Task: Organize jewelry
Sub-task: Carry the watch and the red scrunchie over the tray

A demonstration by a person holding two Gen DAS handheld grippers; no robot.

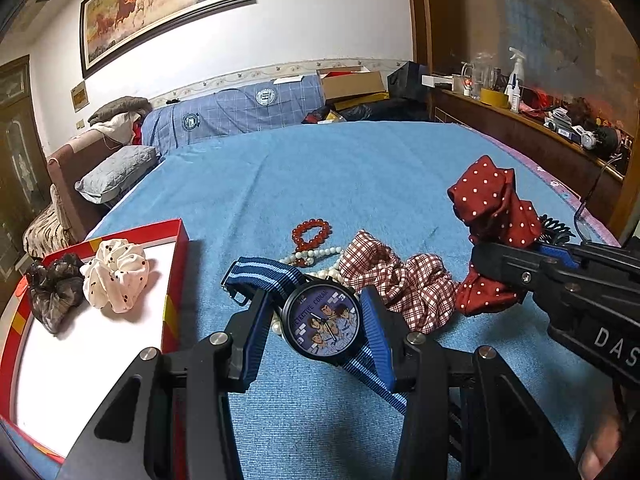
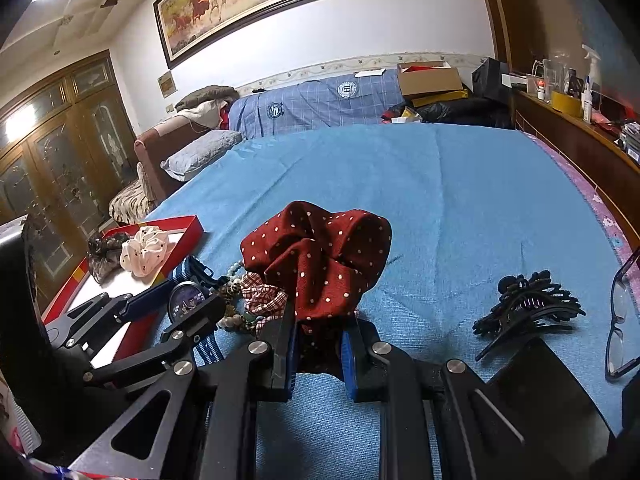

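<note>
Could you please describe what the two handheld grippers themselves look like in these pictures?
Both the left gripper and the right gripper are matte black, with angular linkage arms that have triangular cut-outs and round silver pivot screws. Their fingers carry ribbed blue pads. White letters "DAS" mark the right gripper's body. No sleeves or cables show.

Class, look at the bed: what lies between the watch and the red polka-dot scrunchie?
The red-and-white checked scrunchie lies between the watch and the polka-dot scrunchie, clearest in the left wrist view.

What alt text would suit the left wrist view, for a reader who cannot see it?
The left gripper clamps a black cartoon-faced wristwatch with blue striped strap above a blue bedspread. At right, the right gripper holds a red white-dotted fabric scrunchie; at left, a red-rimmed white tray holds two scrunchies.
</note>
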